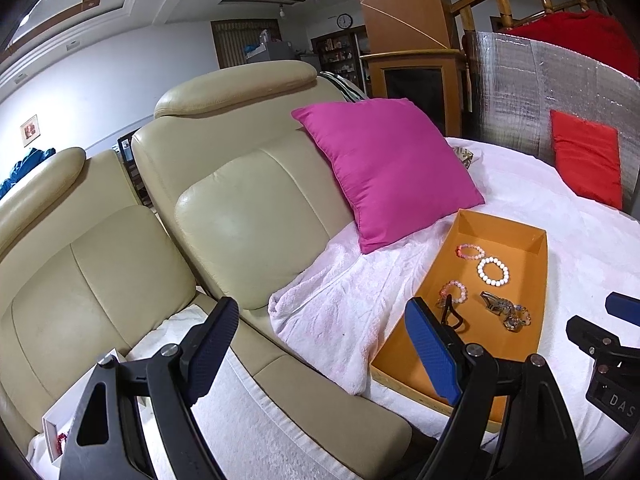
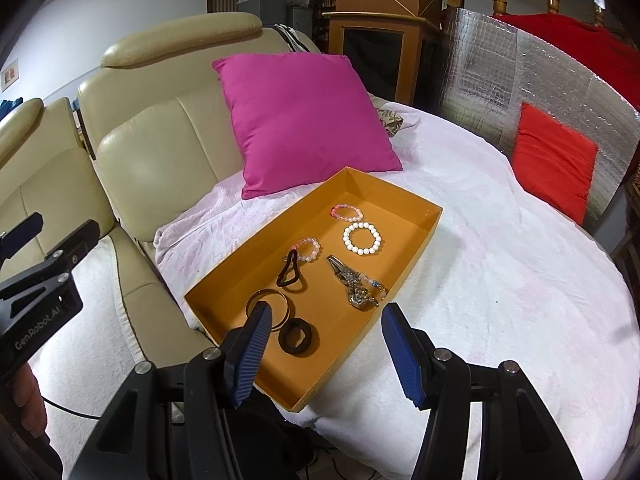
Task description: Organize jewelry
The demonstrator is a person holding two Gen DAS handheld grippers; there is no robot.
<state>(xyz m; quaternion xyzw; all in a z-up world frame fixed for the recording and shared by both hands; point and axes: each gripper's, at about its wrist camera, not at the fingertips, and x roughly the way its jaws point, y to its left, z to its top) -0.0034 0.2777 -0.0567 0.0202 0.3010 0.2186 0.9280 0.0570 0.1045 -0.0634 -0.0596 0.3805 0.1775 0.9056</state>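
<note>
An orange tray (image 2: 404, 196) (image 1: 538, 280) lies on a white blanket. It holds a white bead bracelet (image 2: 362, 238) (image 1: 493, 271), two pink bead bracelets (image 2: 347, 212) (image 2: 308, 249), a black hair tie (image 2: 291, 273), a metal keychain (image 2: 356, 286) (image 1: 505, 309), gold bangles (image 2: 276, 304) and a dark scrunchie (image 2: 298, 337). My right gripper (image 2: 324, 352) is open and empty above the tray's near end. My left gripper (image 1: 320, 352) is open and empty, left of the tray over the sofa seat.
A magenta cushion (image 2: 304, 120) leans behind the tray. A red cushion (image 2: 554, 160) rests against a silver foil panel (image 2: 520, 80) at right. Cream leather sofa seats (image 1: 240, 208) stand at left. A white box with something red (image 1: 60, 428) sits at lower left.
</note>
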